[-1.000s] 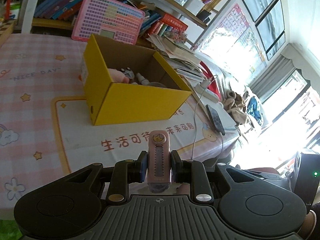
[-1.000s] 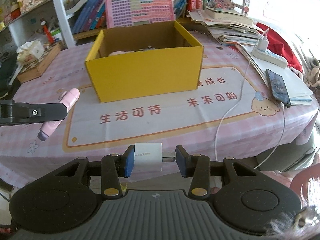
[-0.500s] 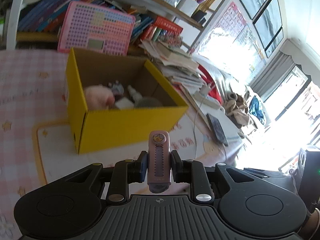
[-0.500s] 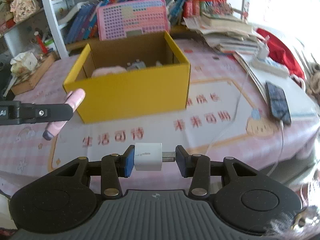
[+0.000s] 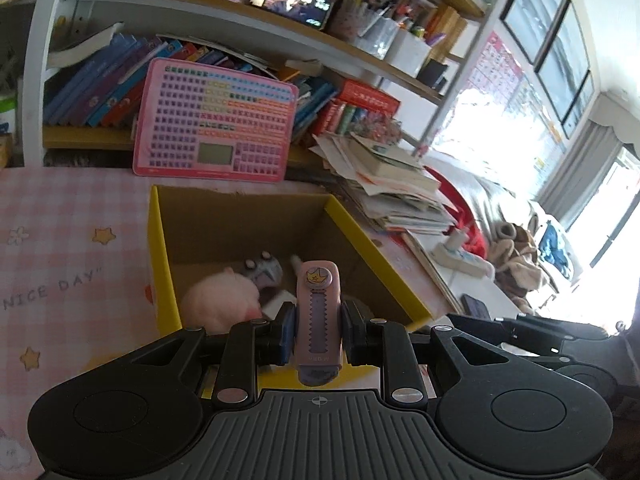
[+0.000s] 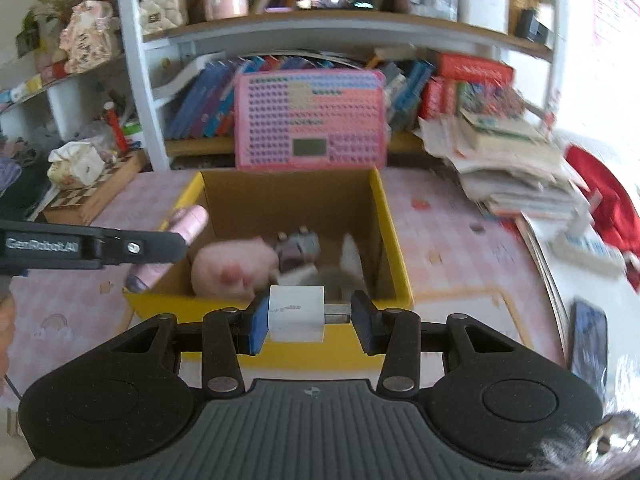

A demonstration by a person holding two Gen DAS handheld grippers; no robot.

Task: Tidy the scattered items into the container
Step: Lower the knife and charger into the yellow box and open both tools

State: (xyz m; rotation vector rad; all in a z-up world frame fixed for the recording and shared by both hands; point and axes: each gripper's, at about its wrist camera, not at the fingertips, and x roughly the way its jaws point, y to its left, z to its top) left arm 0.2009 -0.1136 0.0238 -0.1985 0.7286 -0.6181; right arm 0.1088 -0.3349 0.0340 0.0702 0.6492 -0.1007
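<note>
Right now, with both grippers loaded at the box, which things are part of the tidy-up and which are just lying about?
Job:
- yellow box
- pink utility knife, held in left gripper
- white charger plug, held in right gripper
- pink plush, already inside the box

Lying about:
- pink keyboard toy
- paper stack
- phone
- power strip

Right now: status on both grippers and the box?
Left gripper shut on pink utility knife. Right gripper shut on white charger. Both at yellow box, open top, pink plush toy inside. Nothing blocking.
</note>
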